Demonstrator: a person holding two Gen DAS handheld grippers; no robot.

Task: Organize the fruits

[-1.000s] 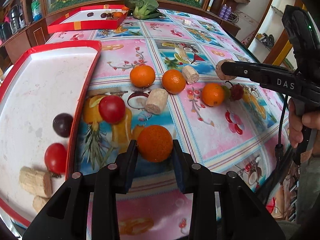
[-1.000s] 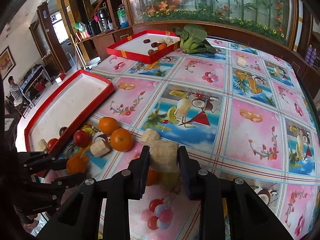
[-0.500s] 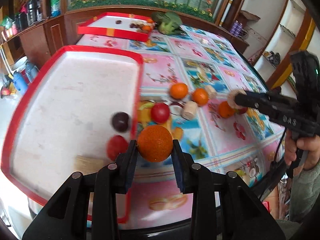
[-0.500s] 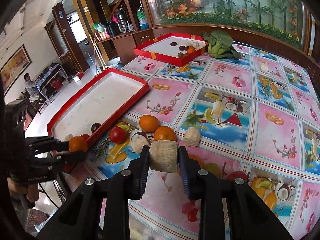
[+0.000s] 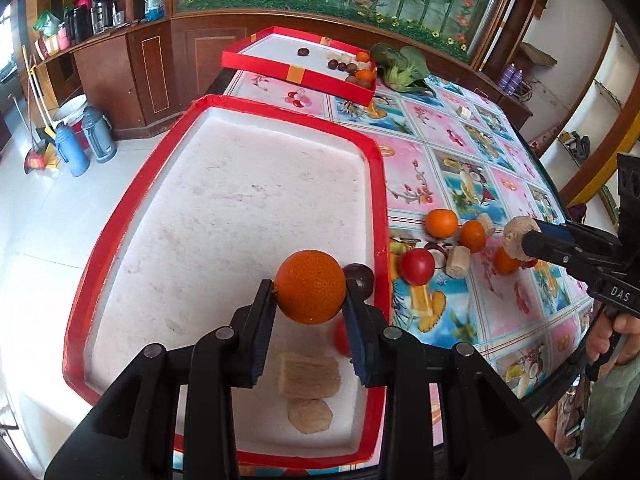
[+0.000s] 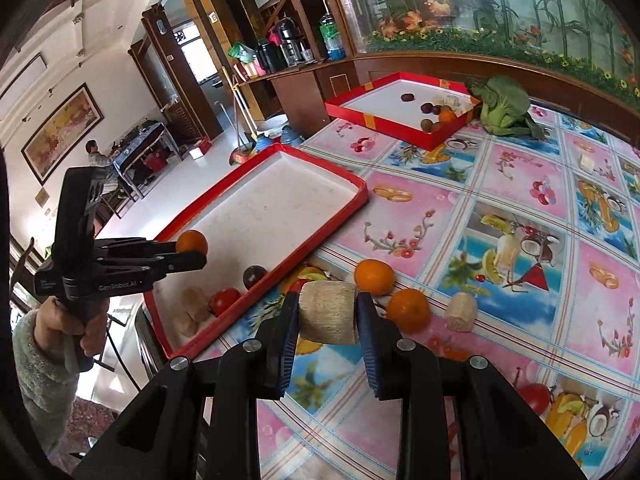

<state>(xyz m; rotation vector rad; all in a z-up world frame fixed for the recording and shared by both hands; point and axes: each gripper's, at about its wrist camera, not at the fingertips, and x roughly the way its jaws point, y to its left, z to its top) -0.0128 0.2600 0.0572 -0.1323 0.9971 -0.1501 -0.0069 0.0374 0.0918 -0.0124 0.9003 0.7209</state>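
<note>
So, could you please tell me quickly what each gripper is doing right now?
Left gripper: closed on the orange, above the red tray.
Right gripper: closed on the beige cylinder.

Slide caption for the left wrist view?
Left tongs grip an orange above the red-rimmed tray.

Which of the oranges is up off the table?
The orange clamped in the left gripper, held above the near red tray. The other two oranges lie on the tablecloth.
</note>
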